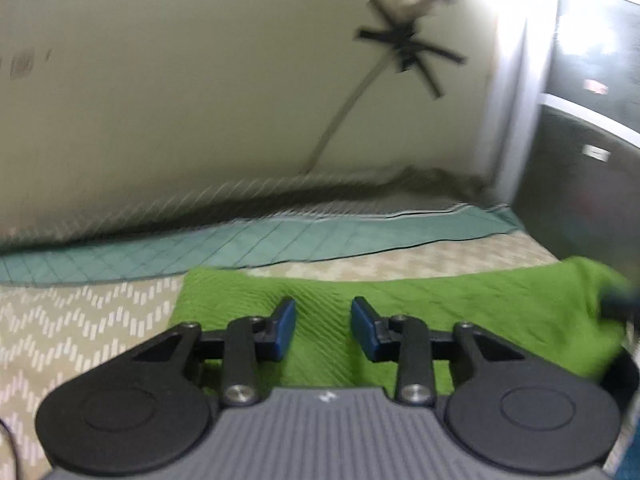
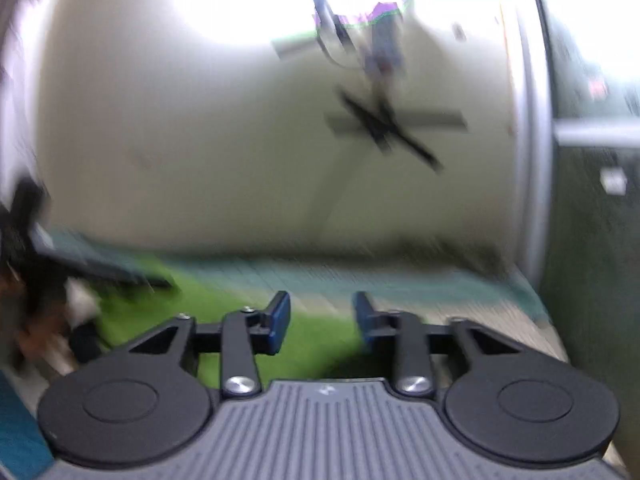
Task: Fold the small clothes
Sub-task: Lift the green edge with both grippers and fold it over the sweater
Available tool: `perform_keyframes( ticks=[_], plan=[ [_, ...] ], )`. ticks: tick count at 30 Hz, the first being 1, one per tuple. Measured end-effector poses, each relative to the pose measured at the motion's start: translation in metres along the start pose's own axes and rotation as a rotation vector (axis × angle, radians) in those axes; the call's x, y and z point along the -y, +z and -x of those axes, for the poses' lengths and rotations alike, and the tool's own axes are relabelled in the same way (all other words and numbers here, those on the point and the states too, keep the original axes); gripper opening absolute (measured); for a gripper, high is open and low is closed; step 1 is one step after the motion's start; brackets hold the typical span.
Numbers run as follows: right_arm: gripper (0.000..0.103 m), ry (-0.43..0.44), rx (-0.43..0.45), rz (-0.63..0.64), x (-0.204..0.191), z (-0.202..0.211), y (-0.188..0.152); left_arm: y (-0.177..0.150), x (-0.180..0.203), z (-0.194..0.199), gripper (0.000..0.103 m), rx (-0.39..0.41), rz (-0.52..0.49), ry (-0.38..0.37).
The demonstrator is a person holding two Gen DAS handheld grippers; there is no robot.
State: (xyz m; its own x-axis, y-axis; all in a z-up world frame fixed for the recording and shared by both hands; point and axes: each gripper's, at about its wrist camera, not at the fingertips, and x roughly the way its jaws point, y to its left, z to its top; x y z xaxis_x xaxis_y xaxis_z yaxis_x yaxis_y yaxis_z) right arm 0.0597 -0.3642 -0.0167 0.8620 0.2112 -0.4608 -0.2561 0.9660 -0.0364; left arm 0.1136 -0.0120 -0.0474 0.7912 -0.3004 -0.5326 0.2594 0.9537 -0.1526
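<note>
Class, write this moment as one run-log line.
step: fold | item: green ribbed knit cloth, flat on patterned bedcover | left gripper: open, above cloth | right gripper: open

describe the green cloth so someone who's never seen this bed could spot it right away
Start at the bed cover, beige with a white zigzag print, running to a pale wall. On it, nearer than the teal quilted blanket along the wall, lies the green cloth, spread flat. It is the only bright green piece, with a fine ribbed weave.
</note>
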Motion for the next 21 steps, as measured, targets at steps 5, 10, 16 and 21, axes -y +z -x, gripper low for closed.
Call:
perform_keyframes(
  ticks=[5, 10, 16, 21],
  plan=[
    [0.012, 0.009, -0.05, -0.139, 0.029, 0.019, -0.037, -0.012, -0.014, 0.004, 0.032, 0.046, 0.076, -0.048],
    [0.047, -0.014, 0.074, -0.194, 0.036, 0.017, -0.004, -0.011, -0.007, 0.005, 0.036, 0.057, 0.034, -0.042],
    [0.026, -0.037, -0.083, -0.116, 0.027, -0.066, 0.006, 0.008, -0.004, -0.028, 0.036, -0.006, 0.011, 0.041],
    [0.02, -0.066, -0.074, -0.199, 0.036, -0.078, 0.016, 0.017, -0.011, -0.046, 0.036, -0.033, 0.04, 0.062]
  ],
)
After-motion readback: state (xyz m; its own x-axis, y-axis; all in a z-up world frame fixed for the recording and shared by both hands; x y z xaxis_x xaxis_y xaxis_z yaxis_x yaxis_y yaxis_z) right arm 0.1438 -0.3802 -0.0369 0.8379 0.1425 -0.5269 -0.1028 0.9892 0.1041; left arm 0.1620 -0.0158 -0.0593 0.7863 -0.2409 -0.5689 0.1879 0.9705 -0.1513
